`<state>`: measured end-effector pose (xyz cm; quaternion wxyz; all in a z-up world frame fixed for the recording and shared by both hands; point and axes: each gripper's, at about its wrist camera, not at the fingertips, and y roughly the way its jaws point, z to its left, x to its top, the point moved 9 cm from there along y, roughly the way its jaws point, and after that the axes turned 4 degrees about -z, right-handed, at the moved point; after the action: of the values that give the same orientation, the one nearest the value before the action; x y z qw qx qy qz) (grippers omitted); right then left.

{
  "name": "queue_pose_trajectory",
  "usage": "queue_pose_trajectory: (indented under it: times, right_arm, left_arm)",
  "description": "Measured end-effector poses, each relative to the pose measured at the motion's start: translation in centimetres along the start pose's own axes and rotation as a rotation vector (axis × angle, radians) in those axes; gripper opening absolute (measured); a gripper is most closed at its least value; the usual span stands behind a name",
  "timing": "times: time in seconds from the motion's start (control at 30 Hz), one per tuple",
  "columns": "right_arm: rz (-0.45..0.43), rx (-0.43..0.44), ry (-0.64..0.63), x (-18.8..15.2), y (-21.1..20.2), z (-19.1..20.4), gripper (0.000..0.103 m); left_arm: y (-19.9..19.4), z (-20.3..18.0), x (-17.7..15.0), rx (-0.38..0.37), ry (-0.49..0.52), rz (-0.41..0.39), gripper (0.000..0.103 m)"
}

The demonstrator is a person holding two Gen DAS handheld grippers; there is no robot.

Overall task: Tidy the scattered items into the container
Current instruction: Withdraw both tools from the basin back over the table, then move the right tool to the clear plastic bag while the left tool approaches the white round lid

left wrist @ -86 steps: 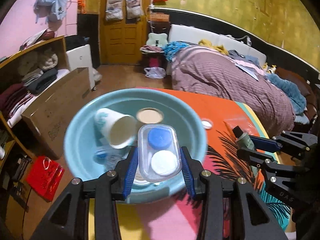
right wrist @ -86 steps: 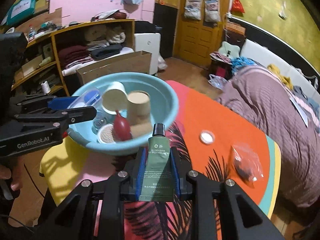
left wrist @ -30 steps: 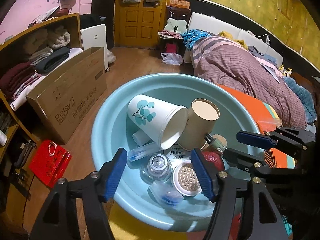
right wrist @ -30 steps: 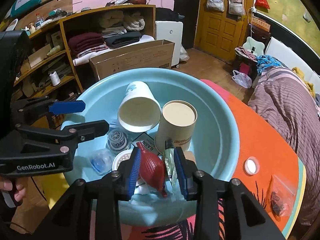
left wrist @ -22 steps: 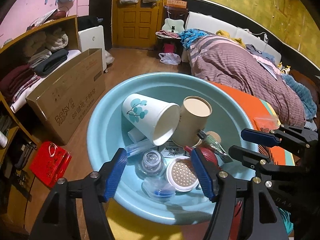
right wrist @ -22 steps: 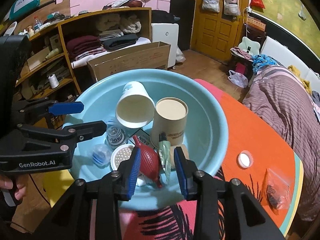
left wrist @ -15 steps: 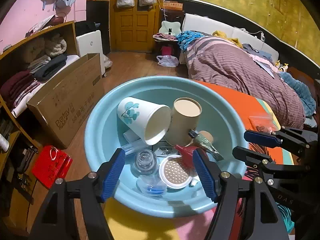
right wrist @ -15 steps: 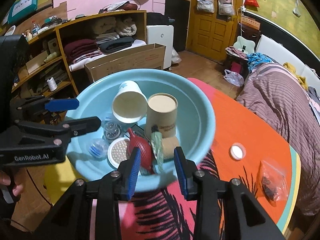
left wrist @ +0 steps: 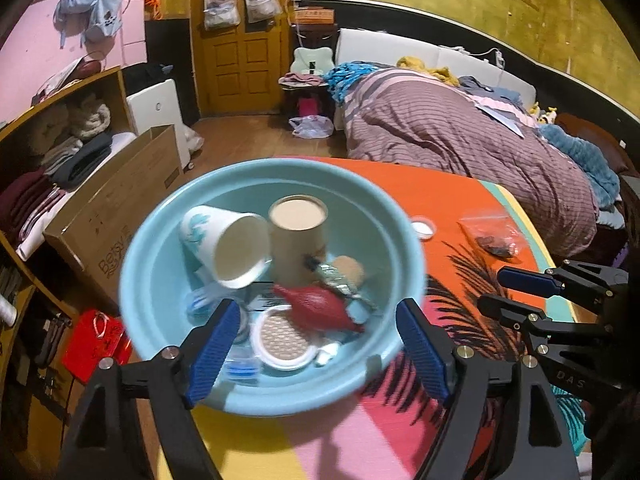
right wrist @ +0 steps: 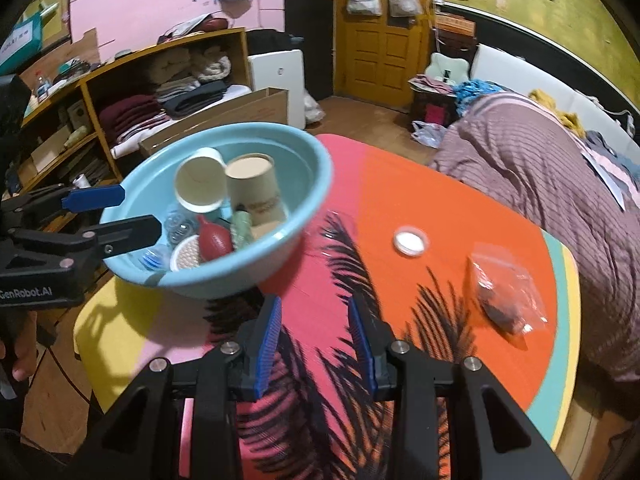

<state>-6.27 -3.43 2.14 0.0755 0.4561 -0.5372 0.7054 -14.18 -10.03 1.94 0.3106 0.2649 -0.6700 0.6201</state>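
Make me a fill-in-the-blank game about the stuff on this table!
1. The paper cup lies tipped over inside the light ____ basin.
2. The small white lid sits on the ____ part of the tablecloth.
3. The right gripper is open and holds ____.
4. The clear plastic bag is ____ the basin, on the table.

Missing words: blue; orange; nothing; outside

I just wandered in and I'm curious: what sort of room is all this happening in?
It looks like a lived-in bedroom. A bed with a striped quilt stands beyond the table, open shelves of folded clothes line one wall, and a wooden door is at the back.
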Motion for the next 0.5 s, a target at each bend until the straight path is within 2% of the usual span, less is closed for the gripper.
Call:
queue_pose_trajectory:
  times: [0.5]
  right_arm:
    - [0.008,-0.070,0.122,-4.3,-2.9,-9.6,0.043]
  left_arm:
    - [2.2,-11.2,0.3,-0.084,0.141,0.024,0.086]
